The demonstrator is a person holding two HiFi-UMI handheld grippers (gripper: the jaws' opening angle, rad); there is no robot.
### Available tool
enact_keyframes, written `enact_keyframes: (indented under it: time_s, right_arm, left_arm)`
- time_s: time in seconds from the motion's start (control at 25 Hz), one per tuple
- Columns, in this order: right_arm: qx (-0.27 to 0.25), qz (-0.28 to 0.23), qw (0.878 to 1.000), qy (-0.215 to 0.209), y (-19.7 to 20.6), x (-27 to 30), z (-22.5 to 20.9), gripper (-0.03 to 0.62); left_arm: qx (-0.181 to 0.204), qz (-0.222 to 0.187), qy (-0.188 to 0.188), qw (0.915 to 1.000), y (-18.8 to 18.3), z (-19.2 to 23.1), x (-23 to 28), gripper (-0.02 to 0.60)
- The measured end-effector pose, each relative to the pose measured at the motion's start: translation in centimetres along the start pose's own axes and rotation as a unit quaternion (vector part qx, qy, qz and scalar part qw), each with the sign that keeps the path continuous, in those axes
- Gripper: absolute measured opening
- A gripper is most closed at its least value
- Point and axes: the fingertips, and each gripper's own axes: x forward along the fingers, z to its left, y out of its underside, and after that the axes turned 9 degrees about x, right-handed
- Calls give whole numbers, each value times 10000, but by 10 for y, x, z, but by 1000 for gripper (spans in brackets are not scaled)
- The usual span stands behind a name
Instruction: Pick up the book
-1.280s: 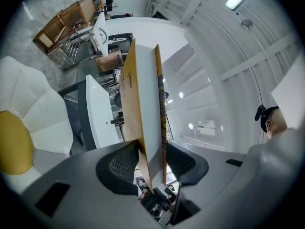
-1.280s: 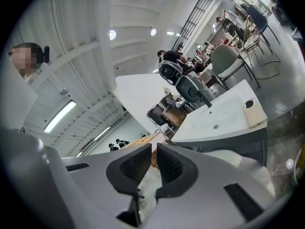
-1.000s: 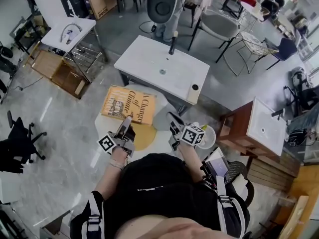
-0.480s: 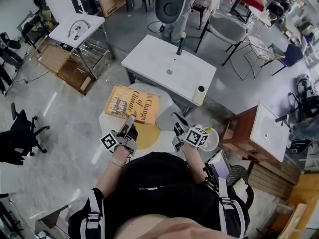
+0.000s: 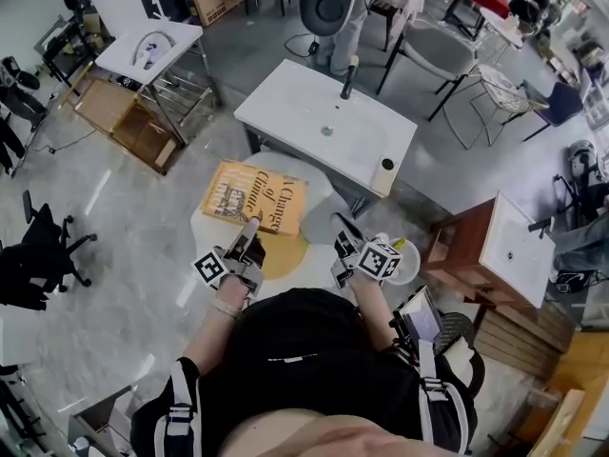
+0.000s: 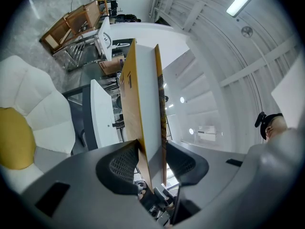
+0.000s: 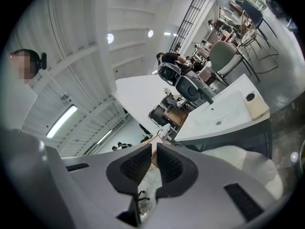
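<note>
The book (image 5: pixel 252 198), orange with a drawing and dark title on its cover, lies flat above a white padded seat (image 5: pixel 314 198). My left gripper (image 5: pixel 245 240) is shut on the book's near edge. In the left gripper view the book (image 6: pixel 143 99) stands edge-on between the two pads, with the left gripper (image 6: pixel 152 162) pressing on both covers, and a gap shows between book and seat. My right gripper (image 5: pixel 341 239) hovers to the book's right, apart from it. In its own view the right gripper (image 7: pixel 153 164) has its pads almost together with nothing between them.
A white table (image 5: pixel 324 127) stands just beyond the book, with a black bottle (image 5: pixel 348 76) and a small cylinder (image 5: pixel 385 174) on it. A yellow cushion (image 5: pixel 278 255) lies on the seat. A white bowl (image 5: pixel 407 265) and a wooden side table (image 5: pixel 504 246) are at right.
The head view has shifted slightly. The left gripper keeps the same hold on the book, and the right gripper stays beside it.
</note>
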Motion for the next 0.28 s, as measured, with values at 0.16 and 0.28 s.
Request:
enact_keyframes:
  time_s: [0.16,0.28]
  right_arm:
    - [147,-56,9999,-31,-1,-1,1,48]
    - [155,-53,9999,-13,-3,0,2,49]
  left_arm:
    - [-56,-14,-42,10000,-2,2,-1,183]
    - [-81,-35,-71,9999,-4,3,-1,183]
